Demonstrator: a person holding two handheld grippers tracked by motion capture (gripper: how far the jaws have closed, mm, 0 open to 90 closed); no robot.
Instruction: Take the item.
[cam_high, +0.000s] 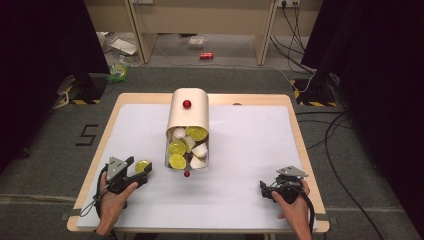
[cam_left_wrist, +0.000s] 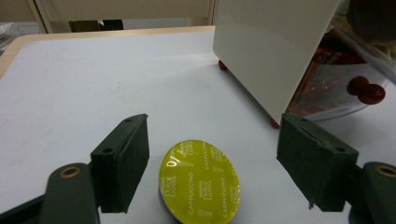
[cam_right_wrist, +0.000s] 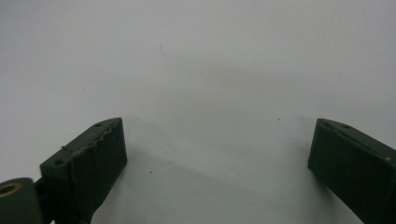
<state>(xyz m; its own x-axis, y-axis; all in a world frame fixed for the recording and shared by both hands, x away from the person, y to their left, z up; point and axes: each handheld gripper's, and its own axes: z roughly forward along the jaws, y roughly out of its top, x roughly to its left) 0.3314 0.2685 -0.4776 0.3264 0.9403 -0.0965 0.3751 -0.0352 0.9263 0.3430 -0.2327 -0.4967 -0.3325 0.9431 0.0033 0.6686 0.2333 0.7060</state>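
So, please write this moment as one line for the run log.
left tool: open, yellow capsule lying between jaws, not gripped | right tool: open, nothing between jaws | capsule box: drawer pulled out, capsules inside

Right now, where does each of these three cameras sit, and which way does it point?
High view: above the person's side, looking forward and down on the table; both forearms, left gripper and right gripper show.
Left gripper view: rides that gripper, looking past its open fingers at a yellow-lidded cappuccino capsule and the cream capsule dispenser.
Right gripper view: rides that gripper, facing bare white tabletop.
Shared: capsule and dispenser appear from above too.
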